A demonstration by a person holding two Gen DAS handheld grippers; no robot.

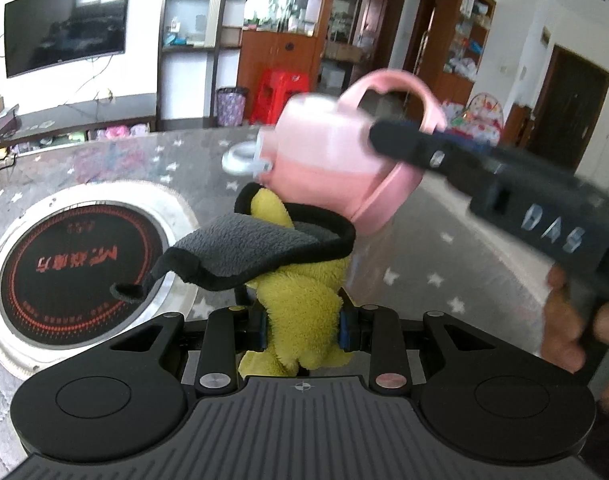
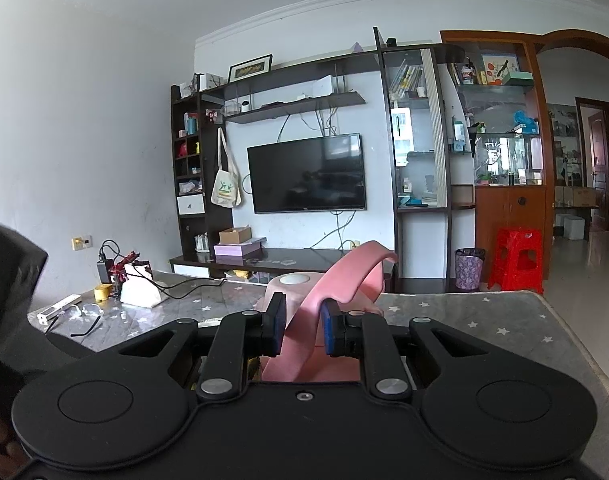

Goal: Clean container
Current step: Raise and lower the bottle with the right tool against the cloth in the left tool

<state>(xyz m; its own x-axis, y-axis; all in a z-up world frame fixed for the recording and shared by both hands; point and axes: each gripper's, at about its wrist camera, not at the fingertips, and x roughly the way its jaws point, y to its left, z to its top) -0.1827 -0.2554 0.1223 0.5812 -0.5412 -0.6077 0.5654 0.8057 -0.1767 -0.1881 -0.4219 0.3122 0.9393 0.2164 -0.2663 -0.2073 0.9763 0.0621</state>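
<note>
My left gripper (image 1: 304, 330) is shut on a yellow and grey cleaning cloth (image 1: 300, 280) with black trim, held above the table. Just beyond it a pink container (image 1: 328, 160) with a loop handle hangs tilted in the air, blurred by motion. My right gripper (image 1: 384, 136) comes in from the right and is shut on the container's handle. In the right wrist view the right gripper (image 2: 302, 330) has its blue pads on both sides of the pink handle (image 2: 344, 276), with the container's body (image 2: 288, 288) below and ahead. The cloth sits close under the container; contact is unclear.
A round induction hob (image 1: 76, 268) is set into the grey starred table (image 1: 424, 272) at the left. A white ring-shaped object (image 1: 240, 158) lies behind the container. Cables, a white box and glasses (image 2: 88, 312) lie at the table's far left. A TV unit stands beyond.
</note>
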